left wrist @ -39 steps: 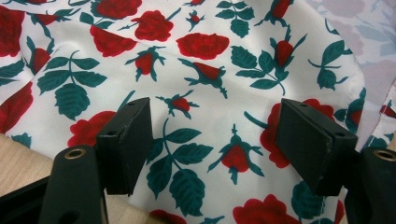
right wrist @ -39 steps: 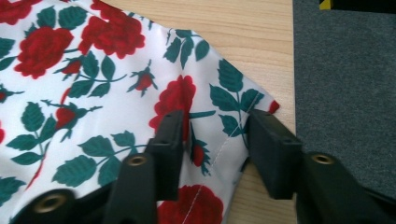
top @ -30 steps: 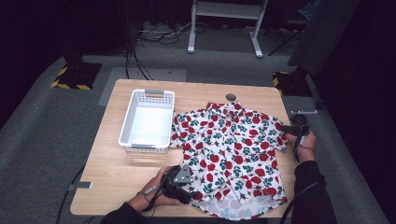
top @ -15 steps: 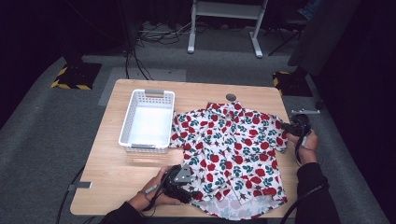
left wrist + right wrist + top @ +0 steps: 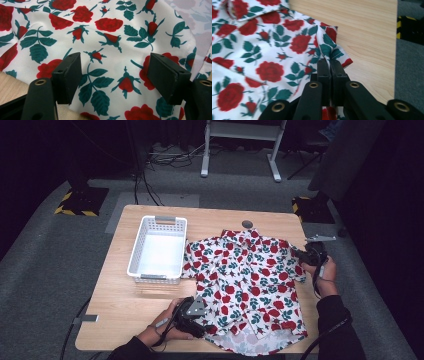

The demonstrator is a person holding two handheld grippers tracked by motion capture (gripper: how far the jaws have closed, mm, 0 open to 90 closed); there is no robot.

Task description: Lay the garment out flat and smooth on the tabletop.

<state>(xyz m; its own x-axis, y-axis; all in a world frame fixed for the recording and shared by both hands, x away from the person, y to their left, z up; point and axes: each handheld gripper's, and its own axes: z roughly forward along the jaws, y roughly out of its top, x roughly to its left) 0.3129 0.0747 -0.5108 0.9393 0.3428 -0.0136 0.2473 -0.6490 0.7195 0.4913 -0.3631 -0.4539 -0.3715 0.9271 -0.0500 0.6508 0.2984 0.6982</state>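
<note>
- A pale wooden table (image 5: 150, 300) stands on grey carpet in a dark room; a white metal stand (image 5: 240, 130) and black cables lie on the floor beyond its far edge.
- A short-sleeved shirt (image 5: 245, 280), white with red roses and green leaves, lies spread flat on the right half of the table, collar toward the far edge and hem at the near edge.
- A white slatted basket (image 5: 156, 249) sits just left of the shirt, its right wall touching or nearly touching the shirt's left sleeve.
- A small round grey disc (image 5: 247, 224) rests on the wood just beyond the collar.
- The left gripper (image 5: 192, 317) rests at the shirt's near left corner, held in the person's left hand. In the left gripper view its two black jaws stand wide apart over the printed cloth (image 5: 110, 75), with fabric lying flat between them and no pinch on it.
- The right gripper (image 5: 311, 254) is at the shirt's right sleeve, by the table's right edge, held in the person's right hand.
- In the right gripper view the jaws are pressed together on the sleeve's edge (image 5: 329, 51), and the cloth bunches into folds just ahead of the pads, above bare wood (image 5: 367, 30).
</note>
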